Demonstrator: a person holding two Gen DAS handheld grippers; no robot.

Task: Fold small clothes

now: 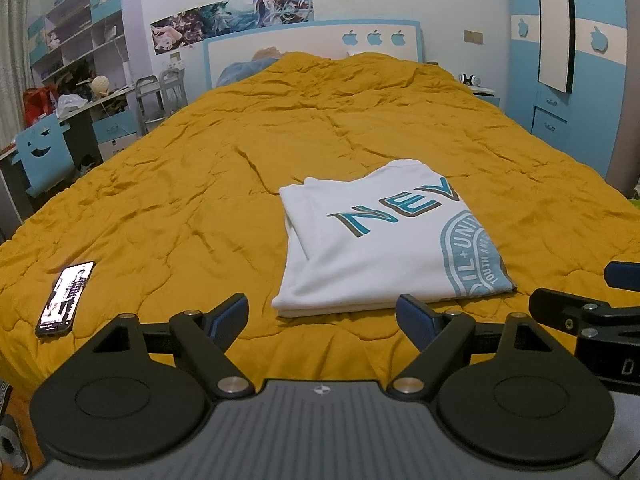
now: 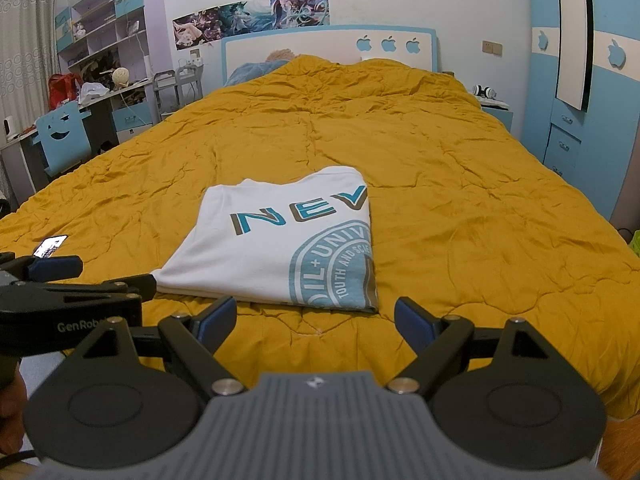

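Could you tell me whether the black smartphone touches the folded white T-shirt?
Apart. The left wrist view shows the black smartphone and folded white T-shirt separated by bare mustard quilt.

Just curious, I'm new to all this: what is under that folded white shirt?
The white shirt lies flat on the mustard quilt, which shows all around it. Its own folded layers stack at the near edge. Whatever lies directly beneath is covered.

The black left gripper with blue-padded fingers (image 1: pixel 322 314) hangs with jaws spread wide, gripping nothing. The matching black right gripper (image 2: pixel 315 318) sits just beside it (equally wide, equally unladen).
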